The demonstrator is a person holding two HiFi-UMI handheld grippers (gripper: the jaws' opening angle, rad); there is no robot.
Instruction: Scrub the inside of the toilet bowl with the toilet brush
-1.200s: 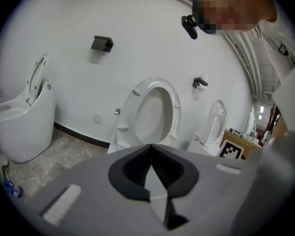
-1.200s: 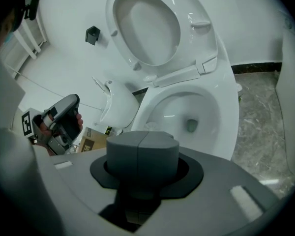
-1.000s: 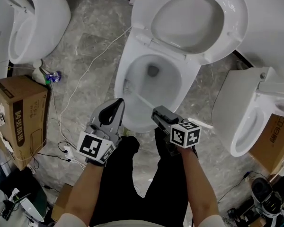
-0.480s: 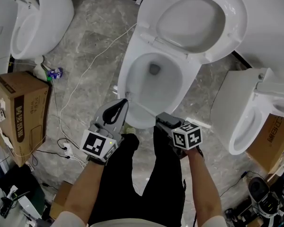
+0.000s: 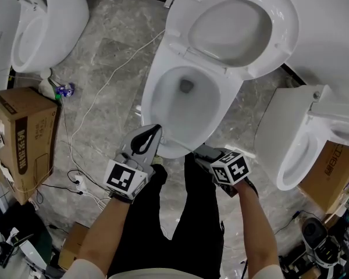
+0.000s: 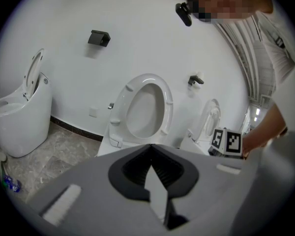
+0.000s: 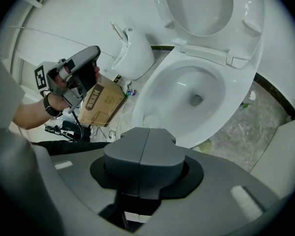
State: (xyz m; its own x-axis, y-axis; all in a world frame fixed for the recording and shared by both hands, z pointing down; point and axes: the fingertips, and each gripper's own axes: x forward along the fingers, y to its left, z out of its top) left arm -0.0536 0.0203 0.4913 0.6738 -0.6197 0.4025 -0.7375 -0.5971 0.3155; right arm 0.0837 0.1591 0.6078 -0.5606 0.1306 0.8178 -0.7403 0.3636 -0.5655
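Observation:
The white toilet bowl stands open in the middle of the head view, its lid raised. My right gripper hovers at the bowl's front rim, shut on the thin white toilet brush handle, which slants down into the bowl. In the right gripper view the pale brush head rests against the bowl's near left wall, beyond my right gripper. My left gripper is shut and empty, its tip just over the front left rim. The raised lid shows past my left gripper.
Another toilet stands at the far left and a third at the right. A cardboard box and white cables lie on the marble floor at the left. The person's black-trousered legs are below the grippers.
Both grippers have edged up toward the bowl's front rim. The brush handle has slid toward the near wall, so less of it shows inside the bowl.

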